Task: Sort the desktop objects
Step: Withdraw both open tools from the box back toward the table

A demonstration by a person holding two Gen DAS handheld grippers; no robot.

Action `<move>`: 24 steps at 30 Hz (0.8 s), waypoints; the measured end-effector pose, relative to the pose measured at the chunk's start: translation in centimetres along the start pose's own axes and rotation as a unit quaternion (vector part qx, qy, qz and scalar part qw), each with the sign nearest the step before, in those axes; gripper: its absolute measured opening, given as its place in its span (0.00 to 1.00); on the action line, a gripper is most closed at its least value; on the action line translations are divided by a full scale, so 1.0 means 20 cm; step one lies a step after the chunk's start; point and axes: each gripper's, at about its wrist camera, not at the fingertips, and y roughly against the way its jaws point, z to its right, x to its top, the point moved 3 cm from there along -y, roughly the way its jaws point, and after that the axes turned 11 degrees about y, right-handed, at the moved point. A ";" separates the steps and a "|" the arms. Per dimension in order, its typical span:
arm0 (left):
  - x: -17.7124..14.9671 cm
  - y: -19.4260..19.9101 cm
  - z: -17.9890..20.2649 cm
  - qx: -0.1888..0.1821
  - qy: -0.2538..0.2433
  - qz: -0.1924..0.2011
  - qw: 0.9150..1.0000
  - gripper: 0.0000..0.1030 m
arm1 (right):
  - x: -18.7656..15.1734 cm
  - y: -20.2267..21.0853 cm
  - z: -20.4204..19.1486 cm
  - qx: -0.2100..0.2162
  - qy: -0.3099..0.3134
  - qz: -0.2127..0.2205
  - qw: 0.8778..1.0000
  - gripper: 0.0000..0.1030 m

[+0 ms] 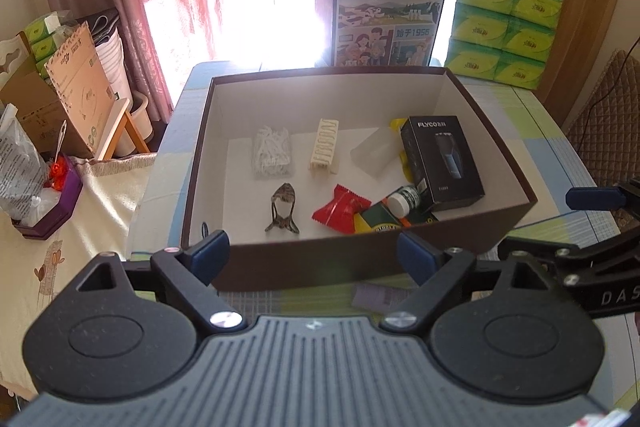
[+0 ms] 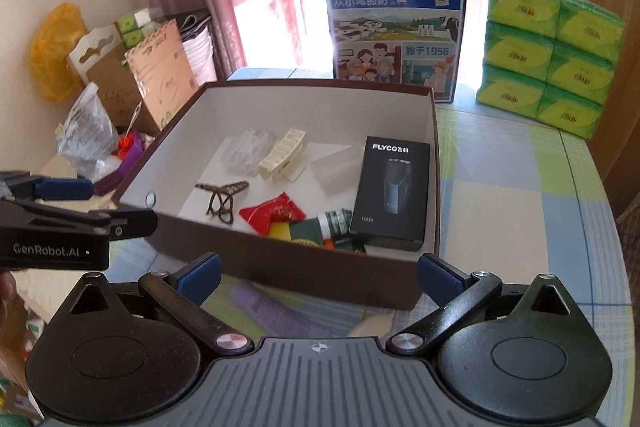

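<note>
1. Brown box (image 1: pixel 312 259) on the checked tablecloth (image 1: pixel 560 155), white inside, open on top.
2. Inside: black shaver carton (image 1: pixel 442 163) at right, red sachet (image 1: pixel 340 209), white-capped bottle (image 1: pixel 404 201), cream clip (image 1: pixel 325 147), brown hair claw (image 1: pixel 283 211), clear bag of white bits (image 1: pixel 272 153).
3. Left gripper (image 1: pixel 314 253) spread wide before the near wall, holding nothing.
4. Right gripper (image 2: pixel 318 277) likewise wide apart, empty.

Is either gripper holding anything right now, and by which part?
Nothing is held. The left gripper and right gripper both stand open and empty, in front of the box.
</note>
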 end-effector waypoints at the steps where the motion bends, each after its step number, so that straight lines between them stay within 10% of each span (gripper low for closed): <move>1: -0.01 0.01 0.00 0.000 0.000 -0.001 1.000 0.87 | -0.01 0.01 -0.01 0.001 0.003 -0.001 1.000 0.98; 24: -0.32 0.06 -0.05 0.027 0.012 -0.050 0.998 0.89 | -0.22 0.07 -0.13 0.027 0.003 -0.034 0.999 0.98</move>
